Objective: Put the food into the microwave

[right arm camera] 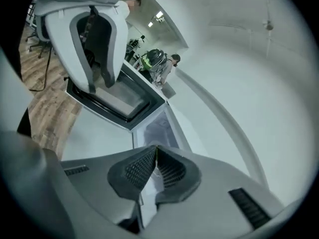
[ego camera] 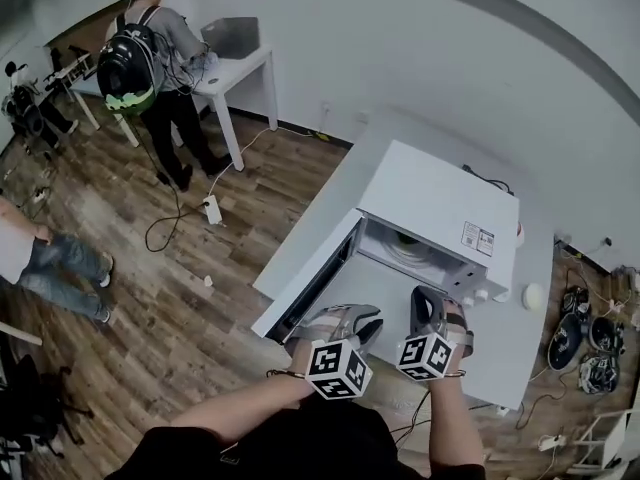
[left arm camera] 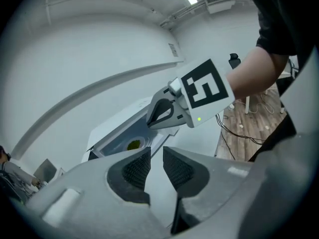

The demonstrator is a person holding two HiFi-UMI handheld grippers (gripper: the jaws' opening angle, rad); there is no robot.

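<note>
Wood-plank floor [ego camera: 200,308] at far left. One person with a backpack [ego camera: 128,63] stands at a white desk [ego camera: 240,68]. A second person in jeans [ego camera: 60,266] is cut off by the frame edge. A power strip [ego camera: 212,209] with its cable lies on the floor nearer the table.

Mid-frame: white table [ego camera: 325,213] with the white microwave [ego camera: 440,203] on it. Its door [ego camera: 312,286] is swung wide open on the left side. The food [left arm camera: 133,144] is a yellow-green patch on a pale plate [left arm camera: 122,147] inside the cavity, so it's already in.

Next, the left gripper [ego camera: 364,320], held in front of the open door and angled down toward the microwave. In the left gripper view its jaws are spread. Only bare white table shows between the ribbed pads [left arm camera: 135,169], nothing gripped.

Just beside it, the right gripper [ego camera: 432,304], in front of the cavity opening. In the right gripper view the jaws are pressed together, tips touching, pinching nothing. That view also catches the left gripper at top left, with the door glass just below it.

Far right: dark gear [ego camera: 580,333] and cables on the floor past the table edge.
</note>
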